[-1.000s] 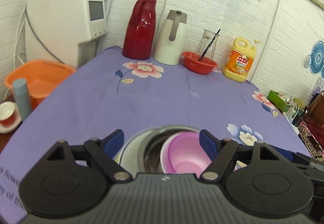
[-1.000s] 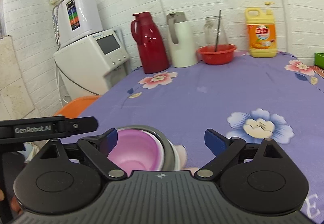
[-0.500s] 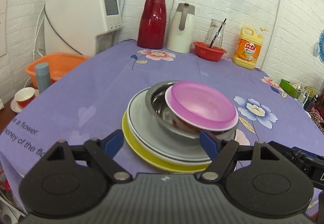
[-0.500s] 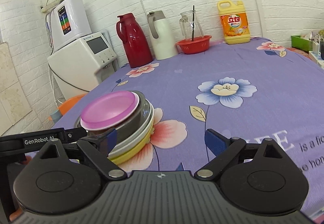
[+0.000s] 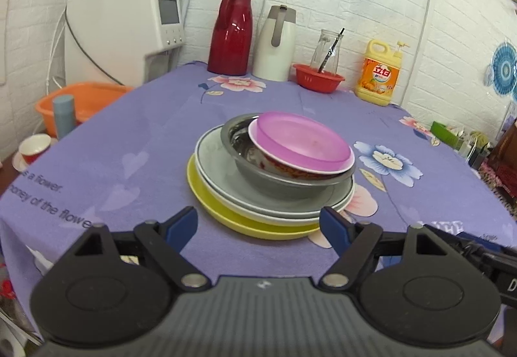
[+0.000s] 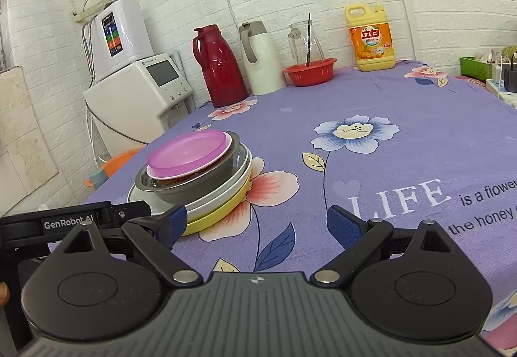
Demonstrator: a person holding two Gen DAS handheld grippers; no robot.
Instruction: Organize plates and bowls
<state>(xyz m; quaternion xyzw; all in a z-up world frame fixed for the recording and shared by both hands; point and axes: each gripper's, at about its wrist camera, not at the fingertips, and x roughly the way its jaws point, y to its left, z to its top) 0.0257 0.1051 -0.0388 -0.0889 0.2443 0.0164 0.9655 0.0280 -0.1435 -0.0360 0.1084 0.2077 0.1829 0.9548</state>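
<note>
- round pink plastic plate (image 5: 302,139) tops a steel bowl (image 5: 258,176), grey plate (image 5: 223,176) and yellow plate (image 5: 226,215), near the tablecloth's (image 5: 129,143) front edge
- left gripper (image 5: 258,224) and right gripper (image 6: 257,224) both wide open, holding nothing

Ahead of my matt black plastic tongs (image 5: 258,224), a shiny metal bowl (image 5: 258,176) holds a glossy pink plastic bowl (image 5: 300,140) on smooth glazed plates (image 5: 223,169), over a soft purple cloth (image 5: 145,143).

Two low claw-mounted views near (and sharing) the dish stack (image 5: 274,169)
</note>
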